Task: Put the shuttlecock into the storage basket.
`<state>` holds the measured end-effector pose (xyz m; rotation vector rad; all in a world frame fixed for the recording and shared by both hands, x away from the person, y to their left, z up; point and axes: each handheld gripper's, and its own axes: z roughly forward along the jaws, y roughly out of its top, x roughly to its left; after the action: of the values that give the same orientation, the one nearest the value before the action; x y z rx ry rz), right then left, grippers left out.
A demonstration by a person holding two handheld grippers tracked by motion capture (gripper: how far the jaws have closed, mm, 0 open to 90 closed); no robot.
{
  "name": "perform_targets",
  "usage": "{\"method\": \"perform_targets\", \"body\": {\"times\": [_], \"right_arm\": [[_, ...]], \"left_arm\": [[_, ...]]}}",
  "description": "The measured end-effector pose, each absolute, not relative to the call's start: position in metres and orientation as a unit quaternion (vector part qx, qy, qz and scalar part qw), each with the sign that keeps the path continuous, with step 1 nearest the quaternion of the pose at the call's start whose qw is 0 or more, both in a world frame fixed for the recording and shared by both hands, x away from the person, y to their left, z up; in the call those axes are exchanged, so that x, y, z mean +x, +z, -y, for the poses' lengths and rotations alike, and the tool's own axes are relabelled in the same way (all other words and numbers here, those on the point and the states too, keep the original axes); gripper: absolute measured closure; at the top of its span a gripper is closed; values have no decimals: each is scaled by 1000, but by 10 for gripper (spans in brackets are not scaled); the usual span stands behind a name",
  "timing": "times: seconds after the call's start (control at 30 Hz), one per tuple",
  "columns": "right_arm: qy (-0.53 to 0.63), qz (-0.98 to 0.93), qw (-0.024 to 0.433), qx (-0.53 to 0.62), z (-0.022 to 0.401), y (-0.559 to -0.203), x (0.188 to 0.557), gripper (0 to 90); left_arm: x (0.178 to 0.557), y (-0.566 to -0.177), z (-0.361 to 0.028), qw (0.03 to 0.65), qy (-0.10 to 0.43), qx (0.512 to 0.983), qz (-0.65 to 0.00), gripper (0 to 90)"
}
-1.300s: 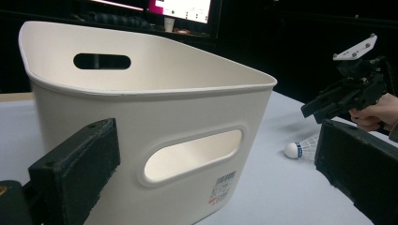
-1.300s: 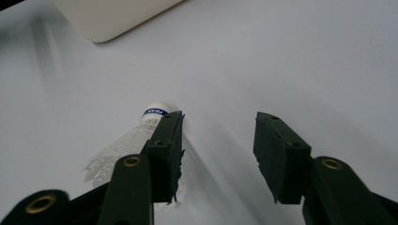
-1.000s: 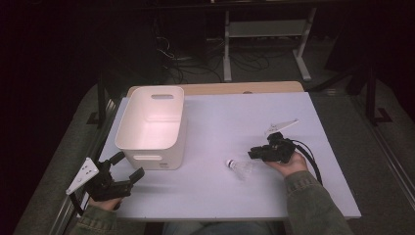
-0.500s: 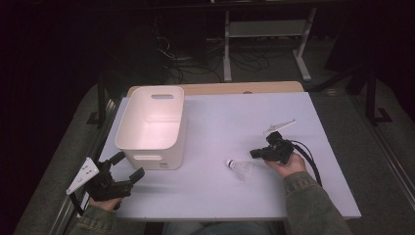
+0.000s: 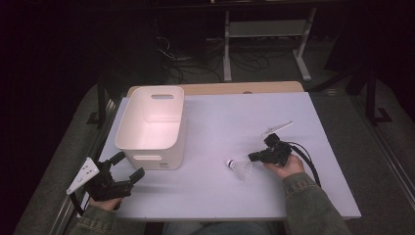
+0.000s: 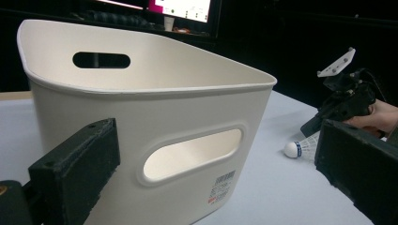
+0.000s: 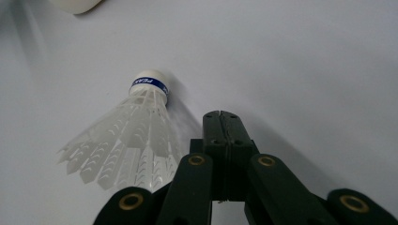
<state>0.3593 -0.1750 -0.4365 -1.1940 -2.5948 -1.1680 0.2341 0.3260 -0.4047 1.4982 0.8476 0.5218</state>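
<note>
Jaws just closed since the earlier frame: right gripper (image 7: 220, 117) pressed flat together, pinching the feather edge of the shuttlecock (image 7: 126, 136), cork pointing away beyond its tips. Farther left, left gripper (image 5: 126, 169) spread wide, empty, just before the white bin (image 5: 151, 125).

The high view looks forward and down over the whole bench (image 5: 215, 117); both gripper views sit low, sharing the shuttlecock (image 6: 300, 149).

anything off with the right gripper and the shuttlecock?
Yes. The right gripper has its jaws pressed together with nothing between them; the shuttlecock lies on the table just beside them, so the grab looks missed.
</note>
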Motion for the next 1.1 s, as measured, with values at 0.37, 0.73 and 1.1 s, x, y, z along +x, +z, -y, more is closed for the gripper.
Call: {"method": "perform_targets", "body": {"times": [0.37,0.73,1.1], "right_arm": [[-374,846,50,-377,170,-437,357,885],[-370,852,59,-367,164,-440,354,884],[-366,860,79,-347,152,-441,349,885]], "left_arm": [[234,-405,-326,623,227,651,-369,0],[234,-405,-326,623,226,652,-368,0],[234,-404,-326,624,225,651,-368,0]]}}
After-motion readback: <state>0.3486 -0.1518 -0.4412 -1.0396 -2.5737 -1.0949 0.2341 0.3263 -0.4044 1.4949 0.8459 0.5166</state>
